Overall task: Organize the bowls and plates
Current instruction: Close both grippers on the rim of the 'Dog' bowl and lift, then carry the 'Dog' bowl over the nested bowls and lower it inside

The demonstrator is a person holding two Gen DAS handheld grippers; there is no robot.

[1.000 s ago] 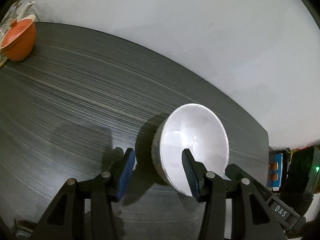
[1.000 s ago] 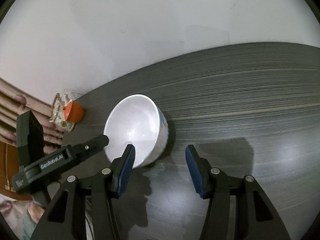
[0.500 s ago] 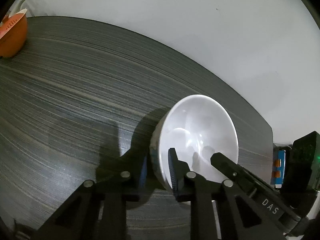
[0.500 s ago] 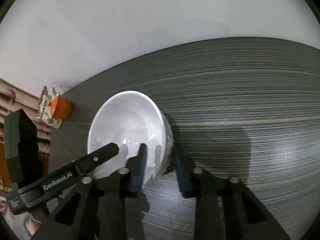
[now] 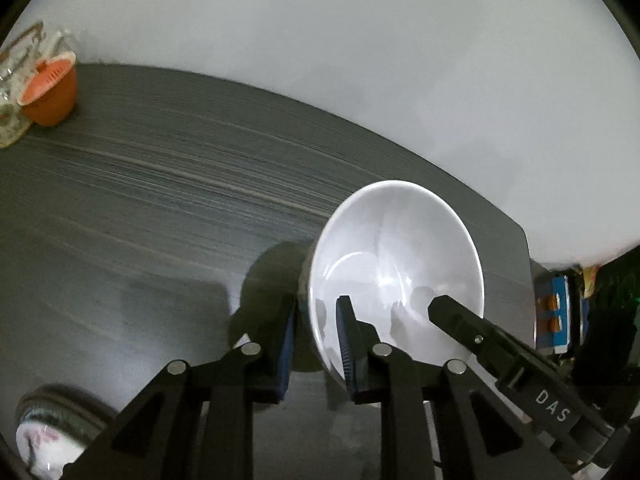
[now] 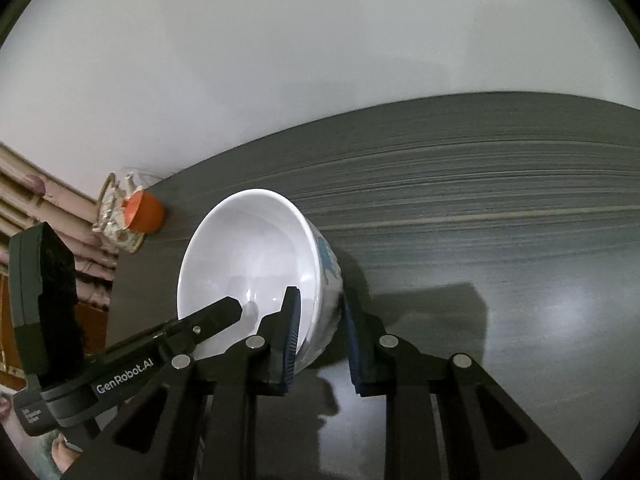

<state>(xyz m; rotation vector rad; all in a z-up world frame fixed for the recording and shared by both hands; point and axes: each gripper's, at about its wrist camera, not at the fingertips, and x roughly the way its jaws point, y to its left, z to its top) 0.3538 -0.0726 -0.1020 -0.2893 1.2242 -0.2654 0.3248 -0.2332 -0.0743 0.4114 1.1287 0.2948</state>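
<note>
A white bowl point(image 5: 396, 264) with a blue pattern on its outside point(image 6: 256, 264) is held by both grippers over the dark wood-grain table point(image 5: 160, 200). My left gripper point(image 5: 316, 344) is shut on the bowl's left rim, one finger inside and one outside. My right gripper point(image 6: 320, 336) is shut on the bowl's right rim the same way. Each gripper's finger shows inside the bowl in the other's view. The bowl looks lifted slightly and tilted toward the cameras.
An orange strainer bowl point(image 5: 50, 92) stands beside a patterned glass teapot point(image 5: 12, 80) at the table's far left corner; both show in the right wrist view point(image 6: 142, 210). A patterned dish point(image 5: 48, 436) lies at the near left. Blue boxes point(image 5: 554, 312) sit past the table's right edge.
Both grippers have closed on the bowl's rim, from open one second ago. The bowl has since risen a little and the views have pulled back, so the teapot and the near dish show.
</note>
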